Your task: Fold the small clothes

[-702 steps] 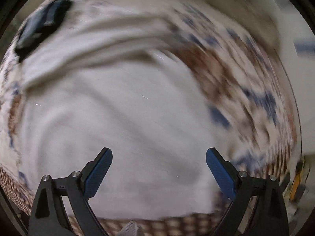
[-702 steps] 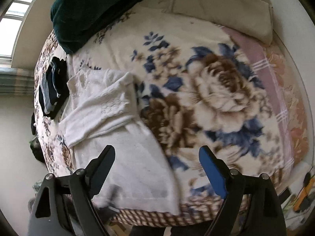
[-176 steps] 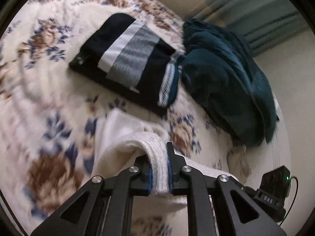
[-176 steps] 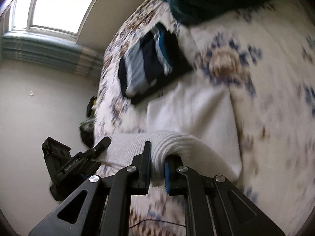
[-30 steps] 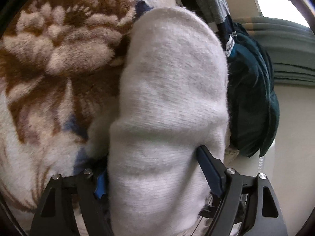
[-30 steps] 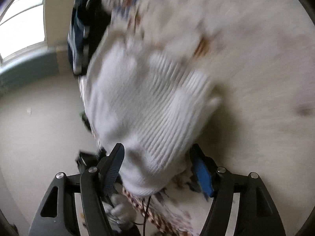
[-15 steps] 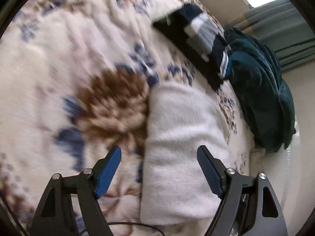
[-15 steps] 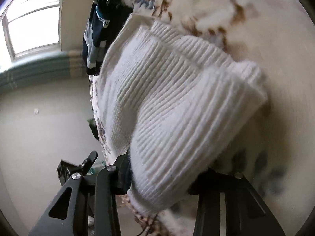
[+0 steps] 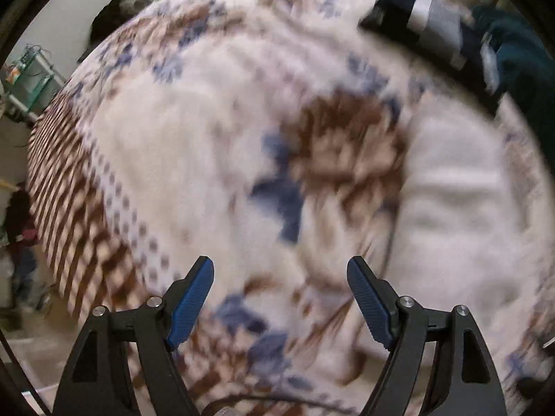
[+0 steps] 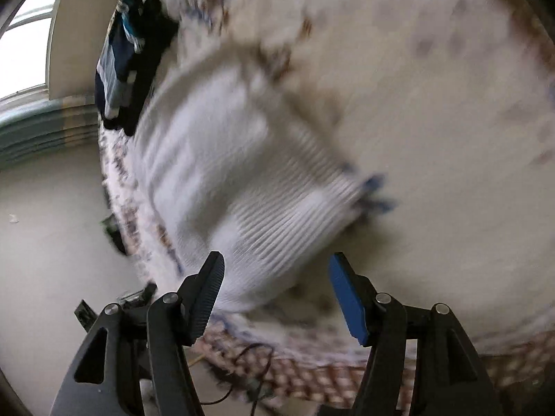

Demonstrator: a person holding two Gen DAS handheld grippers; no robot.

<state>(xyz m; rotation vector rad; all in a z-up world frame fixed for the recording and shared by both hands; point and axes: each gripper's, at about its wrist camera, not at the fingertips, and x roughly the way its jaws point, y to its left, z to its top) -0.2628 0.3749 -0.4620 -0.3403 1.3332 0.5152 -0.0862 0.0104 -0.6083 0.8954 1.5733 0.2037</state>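
Right gripper (image 10: 275,277): jaws apart, empty, just above sweater.
White ribbed sweater (image 10: 242,180): folded, lying on floral blanket (image 10: 433,121).
Dark striped garment (image 10: 121,66): beyond sweater, folded.

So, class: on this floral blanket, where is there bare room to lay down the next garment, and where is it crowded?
Free: the wide floral blanket patch left of the folded white knit sweater, running to the checked border. Crowded: the far side, where the folded navy striped garment and the dark teal bundle sit close beyond the sweater.
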